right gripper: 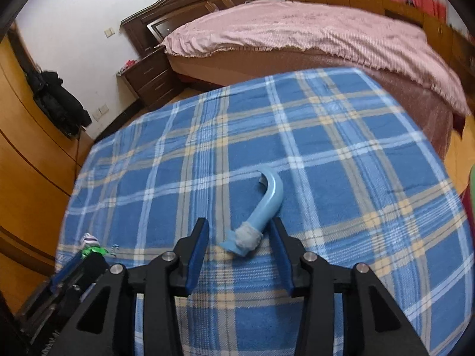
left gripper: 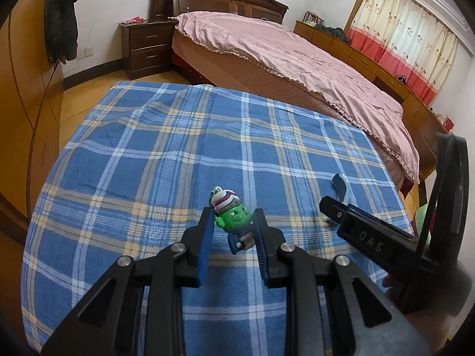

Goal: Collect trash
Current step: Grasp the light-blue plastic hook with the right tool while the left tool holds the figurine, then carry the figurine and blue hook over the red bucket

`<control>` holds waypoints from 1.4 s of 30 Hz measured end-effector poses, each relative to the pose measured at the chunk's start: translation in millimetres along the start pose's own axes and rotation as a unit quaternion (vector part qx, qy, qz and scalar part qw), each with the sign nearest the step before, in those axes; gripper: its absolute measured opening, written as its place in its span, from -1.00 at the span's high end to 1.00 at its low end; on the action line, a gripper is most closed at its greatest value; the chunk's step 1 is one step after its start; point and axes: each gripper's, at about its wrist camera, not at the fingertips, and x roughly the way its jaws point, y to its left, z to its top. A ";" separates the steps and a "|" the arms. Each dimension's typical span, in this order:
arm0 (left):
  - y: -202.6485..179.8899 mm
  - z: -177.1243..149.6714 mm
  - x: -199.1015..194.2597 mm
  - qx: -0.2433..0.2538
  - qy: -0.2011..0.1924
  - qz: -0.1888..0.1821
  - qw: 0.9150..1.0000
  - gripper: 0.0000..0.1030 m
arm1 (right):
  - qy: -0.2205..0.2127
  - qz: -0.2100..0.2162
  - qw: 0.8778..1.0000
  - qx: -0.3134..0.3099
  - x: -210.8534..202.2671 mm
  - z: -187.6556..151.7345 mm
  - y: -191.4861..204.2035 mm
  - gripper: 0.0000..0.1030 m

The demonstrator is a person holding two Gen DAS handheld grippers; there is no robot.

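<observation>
A small green toy figure (left gripper: pixel 234 222) with a purple-and-white striped cap sits between the blue pads of my left gripper (left gripper: pixel 232 213), which is shut on it just above the blue plaid cloth (left gripper: pixel 148 148). In the right wrist view the same toy (right gripper: pixel 93 250) shows at the lower left. A light-blue curved plastic hook (right gripper: pixel 267 198) with a taped base lies on the cloth (right gripper: pixel 341 163). My right gripper (right gripper: pixel 240 222) stands open around its lower end; the right finger is close beside it and the left finger is well apart. From the left wrist view, the right gripper (left gripper: pixel 331 207) is just short of the hook (left gripper: pixel 340 185).
The plaid cloth covers a table. Behind it stands a bed with a pink cover (left gripper: pixel 297 59), with a dark nightstand (left gripper: pixel 147 47) to its left. Wooden wardrobe doors (left gripper: pixel 26 103) run along the left. Something green (left gripper: pixel 423 216) shows past the table's right edge.
</observation>
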 end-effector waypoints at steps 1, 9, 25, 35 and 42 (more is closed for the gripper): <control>0.4 0.0 -0.2 -0.001 0.000 0.000 1.000 0.49 | -0.001 -0.006 1.000 -0.002 -0.3 -1.0 -0.1 0.22; -3.8 -1.6 -3.7 0.002 -0.001 -0.004 1.000 0.49 | -0.007 0.021 1.000 0.011 -14.3 -8.1 -18.1 0.55; -56.9 -8.3 -34.7 0.047 -0.017 -0.046 0.998 0.48 | -0.076 0.039 0.995 0.040 -112.1 -27.1 -70.6 0.55; -115.5 -18.5 -56.9 0.100 -0.019 -0.092 0.991 0.48 | -0.119 0.018 0.991 0.058 -172.9 -47.3 -112.5 0.55; -165.0 -29.3 -66.9 0.144 -0.011 -0.128 0.981 0.48 | -0.145 -0.012 0.986 0.082 -206.3 -61.9 -152.5 0.55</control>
